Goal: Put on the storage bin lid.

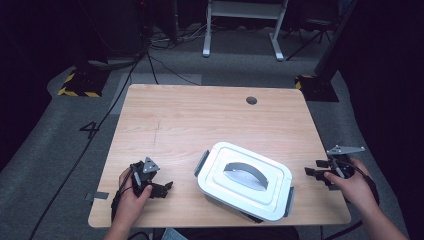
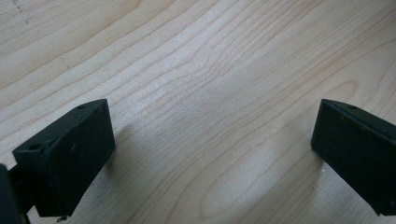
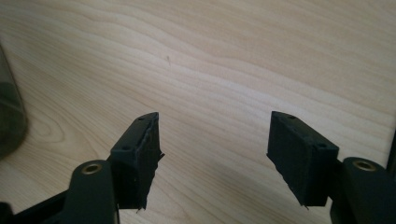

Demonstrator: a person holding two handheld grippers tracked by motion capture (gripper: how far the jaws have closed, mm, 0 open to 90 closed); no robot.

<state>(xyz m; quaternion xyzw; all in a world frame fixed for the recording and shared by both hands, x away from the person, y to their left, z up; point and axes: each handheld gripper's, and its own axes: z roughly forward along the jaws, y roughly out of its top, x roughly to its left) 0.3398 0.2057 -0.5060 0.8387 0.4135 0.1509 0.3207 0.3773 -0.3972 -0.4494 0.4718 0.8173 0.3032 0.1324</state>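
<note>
High view: a white lidded box (image 1: 245,181) sits on the wooden table (image 1: 200,115) in the lower centre of the frame, turned at a slight angle, lid on, with an arched grey handle (image 1: 246,172) across the top. Grey side latches (image 1: 201,162) show at its left end and at its right end; whether they are snapped home or loose cannot be told at this size. The left gripper (image 1: 167,186) lies low over the table in the lower left, pointing toward the box's left end, near it but apart. In the left gripper view its jaws stand wide apart with bare wood between them. The right gripper (image 1: 311,171) is at the lower right, by the table's right edge, aimed at the box's right end, near but not touching. In the right gripper view its jaws are also spread, nothing between the pads (image 3: 142,156), only table grain; a dark rounded shape at the left edge of that view is too blurred to identify. Judgement: work on the box has not visibly begun or is between steps. Lid seated, nothing held, neither gripper in contact. Remaining, as it appears: close the gap on each side and engage the latches or the handle.
</note>
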